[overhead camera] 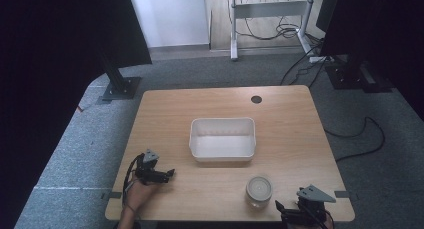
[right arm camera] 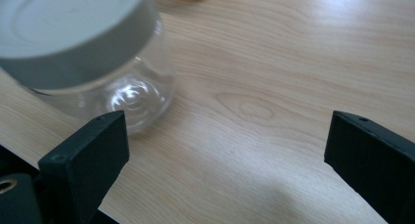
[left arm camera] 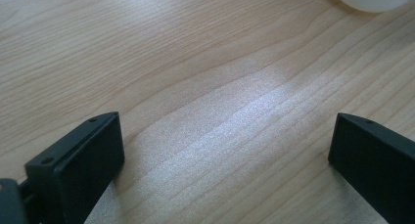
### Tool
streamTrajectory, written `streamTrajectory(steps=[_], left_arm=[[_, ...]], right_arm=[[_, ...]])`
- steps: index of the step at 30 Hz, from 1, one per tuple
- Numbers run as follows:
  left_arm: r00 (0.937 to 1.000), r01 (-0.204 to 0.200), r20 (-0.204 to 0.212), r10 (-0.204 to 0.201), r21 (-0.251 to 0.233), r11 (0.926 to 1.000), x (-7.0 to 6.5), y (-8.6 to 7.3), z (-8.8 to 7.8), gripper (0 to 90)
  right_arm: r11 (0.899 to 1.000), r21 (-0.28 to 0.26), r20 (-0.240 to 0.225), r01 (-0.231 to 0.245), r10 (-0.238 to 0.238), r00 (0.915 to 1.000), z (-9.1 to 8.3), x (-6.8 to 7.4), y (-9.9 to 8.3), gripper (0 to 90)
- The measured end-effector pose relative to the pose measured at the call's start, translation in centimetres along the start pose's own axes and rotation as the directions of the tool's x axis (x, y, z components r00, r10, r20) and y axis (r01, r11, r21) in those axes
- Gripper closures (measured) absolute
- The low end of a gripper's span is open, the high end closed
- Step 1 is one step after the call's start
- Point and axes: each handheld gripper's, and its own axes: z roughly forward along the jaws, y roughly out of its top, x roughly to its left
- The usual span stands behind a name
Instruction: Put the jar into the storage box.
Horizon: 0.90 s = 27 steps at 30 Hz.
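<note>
A clear glass jar [overhead camera: 259, 191] with a pale grey screw lid [right arm camera: 68, 33] is standing upright on the wooden worktop [overhead camera: 290, 124], near the front edge and toward the person's right side, and nothing is touching it. In the right gripper view the jar is sitting just beyond the jaw on the left of that picture, outside the gap rather than between the 2 jaws. The right gripper [overhead camera: 287, 210] is hovering at the front right corner of the worktop, just beside the jar, and its jaws are standing wide apart with only bare wood between them. Behind the jar, at the middle of the worktop, a white rectangular plastic tub [overhead camera: 223, 139] is lying with its open side up, well apart from the jar. The left gripper [overhead camera: 169, 175] is resting low at the front left of the worktop, pointing across toward the right, and the person's left hand [overhead camera: 137, 196] is holding it from behind. Its jaws are also spread wide, gripping nothing, with plain wood grain showing between them in the left gripper view, and a rounded white corner of the tub is showing at the top right of that view. A small dark round hole [overhead camera: 256, 99] is sitting near the far edge of the worktop.
</note>
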Motion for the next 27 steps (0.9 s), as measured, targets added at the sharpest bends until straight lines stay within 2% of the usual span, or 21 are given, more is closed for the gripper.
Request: streamTrajectory(steps=[4,13,27], left_arm=[[1.0000,0.003,-0.002,-0.003,0.000,1.0000,0.0,0.0,0.0,0.0],[1.0000,0.003,-0.005,-0.003,0.000,1.0000,0.0,0.0,0.0,0.0],[1.0000,0.005,-0.004,-0.005,0.000,1.0000,0.0,0.0,0.0,0.0]], right_arm=[[0.999,-0.006,-0.015,0.049,-0.049,0.9987,0.1,0.8,0.4,2.7],[0.994,-0.014,-0.058,0.113,-0.114,0.9918,0.8,2.1,0.8,1.5],[0.986,-0.029,-0.113,0.165,-0.167,0.9795,1.8,3.4,1.4,1.4]])
